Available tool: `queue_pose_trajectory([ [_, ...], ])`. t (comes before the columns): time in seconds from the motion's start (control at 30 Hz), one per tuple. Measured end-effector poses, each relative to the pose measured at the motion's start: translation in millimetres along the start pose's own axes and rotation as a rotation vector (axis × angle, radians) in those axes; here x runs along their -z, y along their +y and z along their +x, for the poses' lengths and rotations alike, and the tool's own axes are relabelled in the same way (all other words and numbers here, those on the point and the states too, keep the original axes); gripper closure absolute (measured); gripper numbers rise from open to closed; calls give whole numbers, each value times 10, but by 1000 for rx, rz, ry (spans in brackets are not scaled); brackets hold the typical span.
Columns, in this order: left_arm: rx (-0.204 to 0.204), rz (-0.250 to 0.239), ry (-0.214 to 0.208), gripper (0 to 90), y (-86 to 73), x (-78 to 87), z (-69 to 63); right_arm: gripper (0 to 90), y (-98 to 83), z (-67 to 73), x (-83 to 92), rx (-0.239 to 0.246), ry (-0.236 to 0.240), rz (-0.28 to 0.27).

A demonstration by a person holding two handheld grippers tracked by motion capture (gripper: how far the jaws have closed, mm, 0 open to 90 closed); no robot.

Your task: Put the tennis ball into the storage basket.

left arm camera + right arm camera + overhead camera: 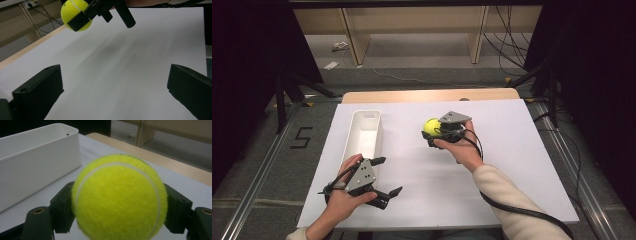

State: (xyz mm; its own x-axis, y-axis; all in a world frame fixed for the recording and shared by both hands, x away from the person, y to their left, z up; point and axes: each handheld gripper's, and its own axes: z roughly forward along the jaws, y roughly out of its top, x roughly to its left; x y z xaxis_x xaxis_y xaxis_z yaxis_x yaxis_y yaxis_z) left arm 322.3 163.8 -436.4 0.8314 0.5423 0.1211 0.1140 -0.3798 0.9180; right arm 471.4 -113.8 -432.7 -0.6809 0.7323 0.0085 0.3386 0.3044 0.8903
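Note:
A yellow tennis ball (430, 125) is held just above the white table sheet (507, 165), a little right of centre, with my right gripper (433, 136) shut on it. In the right gripper view the ball (120, 195) sits between the two black pads (62, 207), one pressing on each side. The left gripper view shows the same ball (71, 10) at the top left, clamped by a black jaw. My left gripper (391, 175) rests near the front left of the sheet. It is open, and nothing is between its wide-set fingers (37, 92).
A long white bin (353, 131) stands lengthwise on the left of the sheet, to the left of the ball; its wall (37, 167) is close by in the right gripper view. A wooden table edge (427, 95) runs along the back. Cables trail from both grippers.

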Motion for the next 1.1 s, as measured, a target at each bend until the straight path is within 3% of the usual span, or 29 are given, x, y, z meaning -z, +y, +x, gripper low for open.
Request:
queue_pose_trajectory([
  [1.1,0,1,-1,0,-1,-2,1,262,52,107,5,18,17,-12],
])
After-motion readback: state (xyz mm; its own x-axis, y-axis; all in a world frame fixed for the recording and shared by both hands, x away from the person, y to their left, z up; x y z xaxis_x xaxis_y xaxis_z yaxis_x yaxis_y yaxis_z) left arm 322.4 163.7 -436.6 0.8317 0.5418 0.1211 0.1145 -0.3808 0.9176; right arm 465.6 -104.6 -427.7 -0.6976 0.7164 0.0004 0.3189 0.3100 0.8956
